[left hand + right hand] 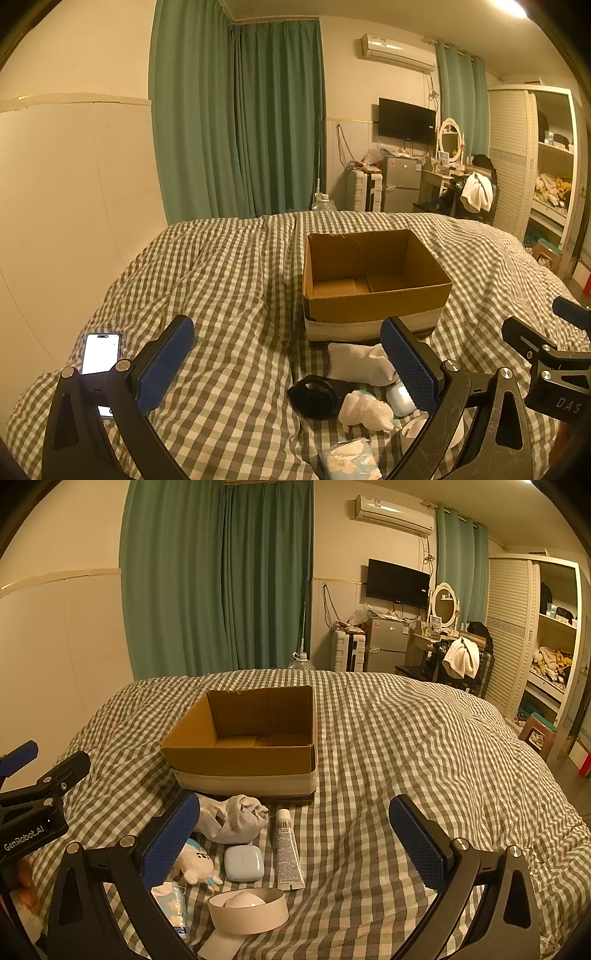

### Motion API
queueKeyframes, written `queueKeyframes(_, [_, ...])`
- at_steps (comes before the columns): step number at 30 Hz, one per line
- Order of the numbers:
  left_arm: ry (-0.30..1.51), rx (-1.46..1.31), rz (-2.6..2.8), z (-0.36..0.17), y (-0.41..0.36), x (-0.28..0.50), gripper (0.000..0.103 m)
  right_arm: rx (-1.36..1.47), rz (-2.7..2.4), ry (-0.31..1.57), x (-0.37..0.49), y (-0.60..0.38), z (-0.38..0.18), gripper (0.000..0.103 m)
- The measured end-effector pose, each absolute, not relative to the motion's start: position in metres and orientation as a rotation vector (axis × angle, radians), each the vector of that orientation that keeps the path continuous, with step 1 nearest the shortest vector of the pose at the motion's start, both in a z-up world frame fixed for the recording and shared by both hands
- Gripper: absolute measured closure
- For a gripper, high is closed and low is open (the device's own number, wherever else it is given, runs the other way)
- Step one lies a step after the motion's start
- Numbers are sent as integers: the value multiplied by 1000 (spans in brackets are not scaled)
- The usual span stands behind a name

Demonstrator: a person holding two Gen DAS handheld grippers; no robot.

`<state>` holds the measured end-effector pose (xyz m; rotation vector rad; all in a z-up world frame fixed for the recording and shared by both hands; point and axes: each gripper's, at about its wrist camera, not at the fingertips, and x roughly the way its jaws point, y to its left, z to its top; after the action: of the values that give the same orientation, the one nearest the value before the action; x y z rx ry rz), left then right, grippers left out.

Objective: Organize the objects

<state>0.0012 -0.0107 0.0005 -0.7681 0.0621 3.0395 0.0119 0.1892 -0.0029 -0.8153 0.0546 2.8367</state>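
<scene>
An open, empty cardboard box (373, 280) (243, 746) sits on the checked bed. In front of it lie a white sock bundle (232, 821) (360, 362), a white tube (288, 849), a pale blue earbud case (243, 862) (400, 400), a small white plush toy (195, 864) (365, 410), a tissue pack (171, 904) (351, 459), a tape roll (247, 910) and a black ring-shaped object (314, 397). My left gripper (288, 354) is open and empty, above the bed left of the items. My right gripper (295, 838) is open and empty, above the tube.
A lit phone (100, 352) lies on the checked bed cover (424, 757) at the left. Green curtains, a wall, a fridge, a TV and a wardrobe stand beyond the bed. The right gripper's body (546, 354) shows at the right edge of the left wrist view.
</scene>
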Motion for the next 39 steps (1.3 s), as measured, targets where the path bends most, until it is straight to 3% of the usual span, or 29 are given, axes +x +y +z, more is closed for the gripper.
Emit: queueKeyframes(39, [95,-762,3040,-2,-8,1,0,-809,2819,102,15,195,-1,0])
